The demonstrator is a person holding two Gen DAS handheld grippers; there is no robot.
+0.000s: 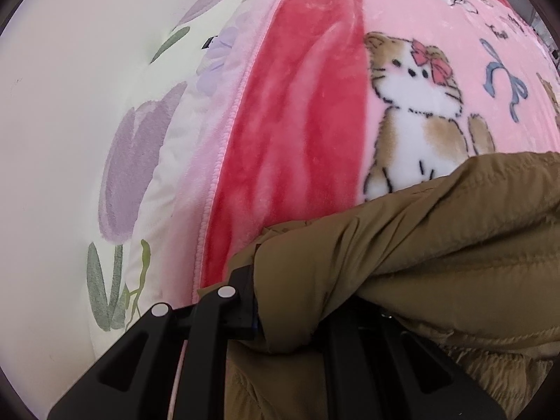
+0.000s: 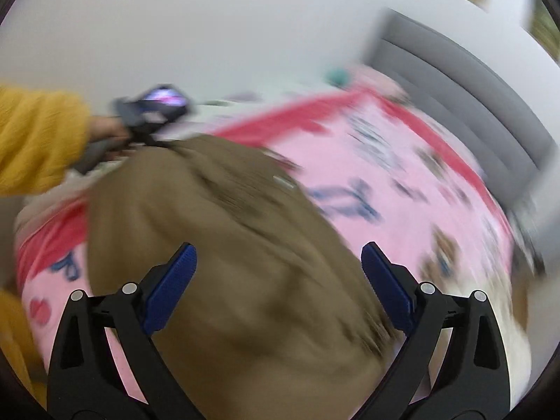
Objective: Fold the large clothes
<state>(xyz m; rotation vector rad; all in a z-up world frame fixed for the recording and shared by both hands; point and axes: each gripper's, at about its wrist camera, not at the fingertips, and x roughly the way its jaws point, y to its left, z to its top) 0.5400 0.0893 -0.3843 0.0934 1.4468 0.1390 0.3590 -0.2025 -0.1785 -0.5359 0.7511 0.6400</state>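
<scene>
A large olive-brown padded jacket (image 1: 437, 245) lies on a pink blanket. My left gripper (image 1: 290, 311) is shut on a fold of the jacket's edge; the cloth bulges over the jaws and hides the right finger. In the right wrist view the jacket (image 2: 227, 245) spreads out below my right gripper (image 2: 278, 266), which is open and empty above it, blue pads (image 2: 171, 290) wide apart. The left gripper (image 2: 154, 112) shows far left there, held by a hand in a yellow sleeve, at the jacket's far corner. The right view is motion-blurred.
The pink blanket with a cat print (image 1: 413, 105) and a red border (image 1: 297, 122) covers a bed. A white sheet with purple tulips (image 1: 133, 161) lies left of it. A grey headboard (image 2: 455, 98) and a white wall stand behind.
</scene>
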